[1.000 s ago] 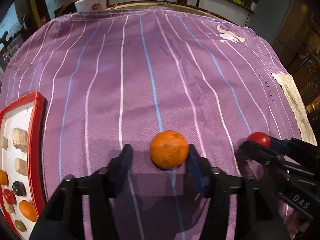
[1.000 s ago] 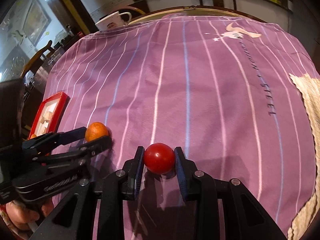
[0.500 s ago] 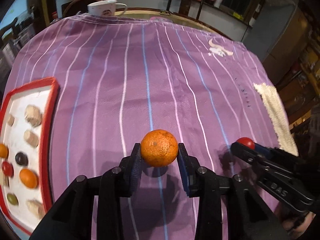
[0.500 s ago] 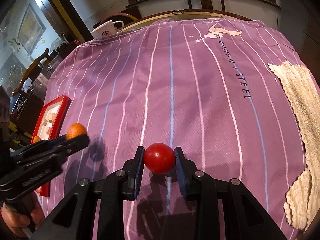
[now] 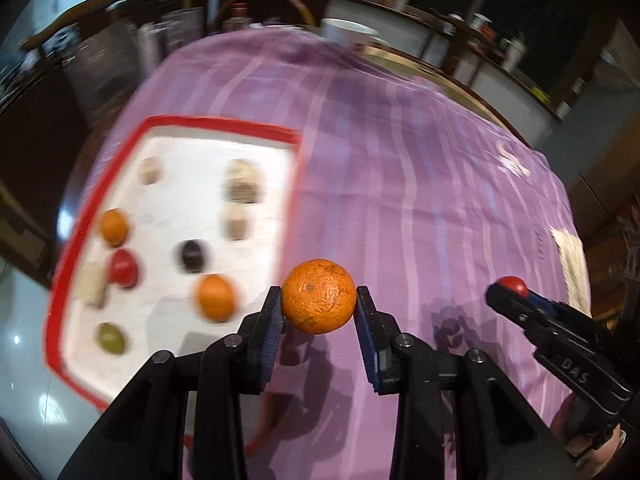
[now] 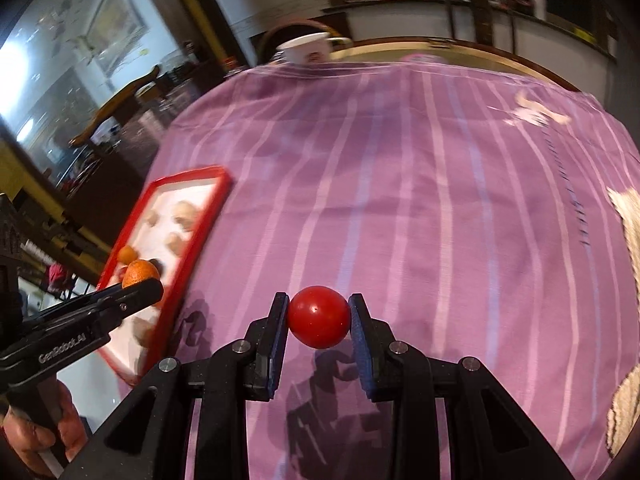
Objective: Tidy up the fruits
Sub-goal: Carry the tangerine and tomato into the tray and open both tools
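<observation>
Right now we are holding an orange (image 5: 319,296) in our left tool (image 5: 319,312), its two blue-padded fingers (image 5: 272,330) pressing the fruit from either side. It is hanging clear of the purple striped cloth (image 5: 420,208) that is covering the worktop, and our tool is casting a shadow on the fabric beneath.

We are also gripping a red tomato (image 6: 319,317) in our right tool (image 6: 319,322), closed on it in the same way, again lifted above the cloth, toward the near edge of the worktop.

Toward the left edge of the worktop, a red-rimmed tray (image 5: 224,126) with a white floor is lying on the cloth. We are seeing it blurred, but it is carrying two smaller oranges (image 5: 216,298), a red fruit (image 5: 124,268), a dark round fruit (image 5: 193,255), a green one (image 5: 109,338) and several pale beige pieces (image 5: 242,186), all spaced apart. Our held orange is sitting just beside the tray's right rim in the left wrist view.

At the far edge of the worktop a white cup (image 6: 310,49) is standing, and along the right edge a cream towel (image 6: 628,224) is lying on the cloth. In the right wrist view a bare hand (image 6: 38,436) is showing at the lower left, wrapped around the left tool's handle.
</observation>
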`<control>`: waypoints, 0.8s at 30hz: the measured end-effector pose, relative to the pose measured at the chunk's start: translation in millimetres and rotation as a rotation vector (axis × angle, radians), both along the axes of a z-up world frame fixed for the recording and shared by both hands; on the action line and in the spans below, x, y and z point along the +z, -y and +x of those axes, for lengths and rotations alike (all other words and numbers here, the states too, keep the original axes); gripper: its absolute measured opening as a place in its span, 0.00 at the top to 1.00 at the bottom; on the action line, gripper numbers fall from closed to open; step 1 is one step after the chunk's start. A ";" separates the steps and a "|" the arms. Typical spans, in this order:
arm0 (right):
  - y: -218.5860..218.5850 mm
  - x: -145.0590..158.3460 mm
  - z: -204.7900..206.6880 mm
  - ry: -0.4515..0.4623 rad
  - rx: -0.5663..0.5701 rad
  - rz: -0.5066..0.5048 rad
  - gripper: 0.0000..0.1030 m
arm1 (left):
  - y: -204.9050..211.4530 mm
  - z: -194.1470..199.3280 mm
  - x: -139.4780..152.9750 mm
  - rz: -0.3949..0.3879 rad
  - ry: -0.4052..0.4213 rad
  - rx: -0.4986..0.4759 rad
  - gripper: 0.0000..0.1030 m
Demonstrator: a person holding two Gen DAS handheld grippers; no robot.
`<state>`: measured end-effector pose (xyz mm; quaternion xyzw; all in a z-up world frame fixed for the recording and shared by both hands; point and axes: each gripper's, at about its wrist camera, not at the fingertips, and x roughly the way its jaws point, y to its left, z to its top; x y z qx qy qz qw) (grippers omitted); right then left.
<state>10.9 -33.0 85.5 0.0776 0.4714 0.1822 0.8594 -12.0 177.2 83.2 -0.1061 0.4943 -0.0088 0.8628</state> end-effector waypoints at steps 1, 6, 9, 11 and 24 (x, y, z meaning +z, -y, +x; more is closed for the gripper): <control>-10.5 1.0 0.6 0.002 0.016 0.001 0.68 | -14.9 -3.1 -0.3 0.004 -0.004 0.025 0.67; -56.5 4.4 1.6 0.006 0.079 0.001 0.68 | -64.4 -5.3 0.6 0.021 -0.014 0.094 0.67; -82.5 4.3 4.9 0.006 0.113 -0.004 0.68 | -87.1 2.3 0.0 0.066 -0.016 0.102 0.67; -101.0 3.4 9.2 0.007 0.135 -0.014 0.68 | -96.8 10.6 -2.8 0.095 -0.023 0.093 0.67; -208.0 -9.0 55.4 0.030 0.217 -0.061 0.68 | -144.9 80.5 -36.4 0.089 -0.082 0.056 0.67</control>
